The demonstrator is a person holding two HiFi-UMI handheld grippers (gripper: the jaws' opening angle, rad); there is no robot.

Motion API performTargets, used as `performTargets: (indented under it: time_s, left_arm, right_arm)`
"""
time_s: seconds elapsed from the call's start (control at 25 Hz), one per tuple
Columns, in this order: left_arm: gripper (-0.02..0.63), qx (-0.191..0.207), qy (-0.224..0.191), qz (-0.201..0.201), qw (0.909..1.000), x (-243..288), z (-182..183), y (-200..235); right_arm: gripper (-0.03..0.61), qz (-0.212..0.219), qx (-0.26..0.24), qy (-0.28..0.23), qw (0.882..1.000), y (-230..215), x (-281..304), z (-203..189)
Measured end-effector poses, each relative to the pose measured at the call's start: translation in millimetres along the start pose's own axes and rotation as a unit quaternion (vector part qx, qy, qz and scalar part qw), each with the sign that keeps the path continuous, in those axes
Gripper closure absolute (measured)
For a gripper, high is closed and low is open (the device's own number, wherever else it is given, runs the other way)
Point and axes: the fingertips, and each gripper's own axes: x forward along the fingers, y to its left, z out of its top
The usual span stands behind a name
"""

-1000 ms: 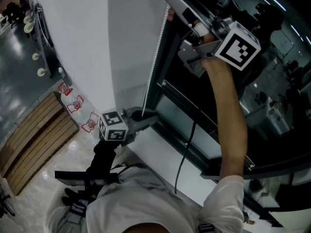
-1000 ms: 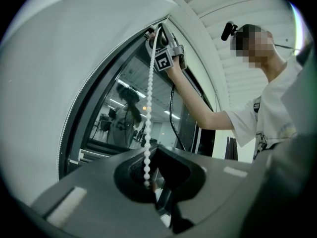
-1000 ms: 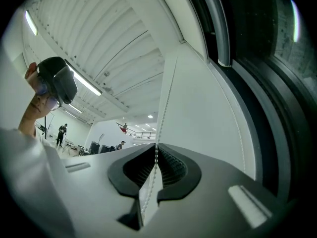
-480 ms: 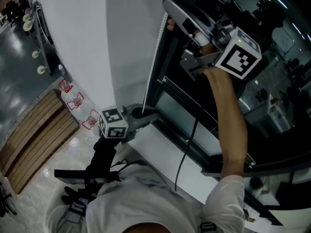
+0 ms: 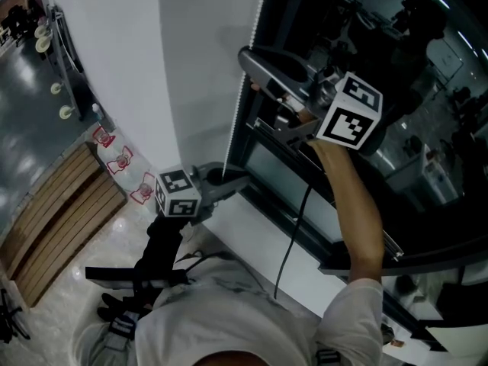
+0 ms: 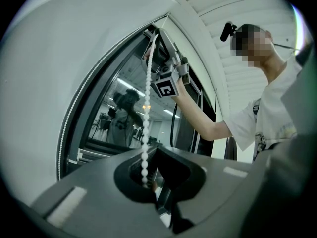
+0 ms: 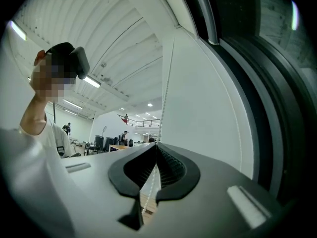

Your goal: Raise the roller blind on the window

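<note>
The head camera is looking steeply down over the person's shoulders, taking in the left claw and the right claw from further back. Each claw's camera is peering upward, close along its own jaws, the left one toward the right claw. All three views are sharing the bead chain.

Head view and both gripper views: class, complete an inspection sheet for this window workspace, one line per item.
Surface: white window sill, partly in view.
Job's things: white bead chain hangs beside the dark window frame; blind fabric not made out; visible glass uncovered.
Clutter: red-and-white objects by the wall, unidentifiable.
Grippers: right gripper shut on the chain high up; left gripper shut on it lower down.
Cables: black cable hangs below the right gripper.
Surroundings: wooden slatted bench on glossy grey floor.
</note>
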Motion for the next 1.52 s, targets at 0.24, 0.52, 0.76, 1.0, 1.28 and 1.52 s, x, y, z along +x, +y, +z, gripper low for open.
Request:
performTargets:
  time_s: [0.24, 0.52, 0.76, 1.0, 1.28, 1.52]
  left_arm:
    - [0.615, 0.000, 0.000, 0.001, 1.0000, -0.6, -0.1, 0.5]
    - [0.615, -0.004, 0.000, 0.006, 1.0000, -3.0, -1.9, 2.8]
    - [0.615, -0.006, -0.002, 0.010, 0.9999, -3.9, -0.4, 5.0]
    - [0.615, -0.002, -0.004, 0.008, 1.0000, -4.0, 1.0, 4.9]
    - [0.615, 0.003, -0.002, 0.005, 1.0000, -3.0, 0.7, 3.9]
    - [0.615, 0.006, -0.002, 0.003, 1.0000, -1.5, 1.7, 3.6]
  right_arm:
    - [0.571, 0.000, 0.020, 0.044, 0.999, 5.4, -5.2, -56.1]
    - [0.571, 0.001, 0.051, 0.070, 0.996, 14.4, -13.3, -103.9]
    - [0.571, 0.004, 0.077, 0.089, 0.993, 21.9, -19.9, -137.1]
    - [0.571, 0.008, 0.089, 0.119, 0.989, 33.7, -22.8, -172.6]
    - [0.565, 0.005, 0.108, 0.112, 0.988, 31.6, -25.8, -183.5]
    - [0.485, 0.007, 0.082, 0.064, 0.995, 23.0, -13.4, -139.2]
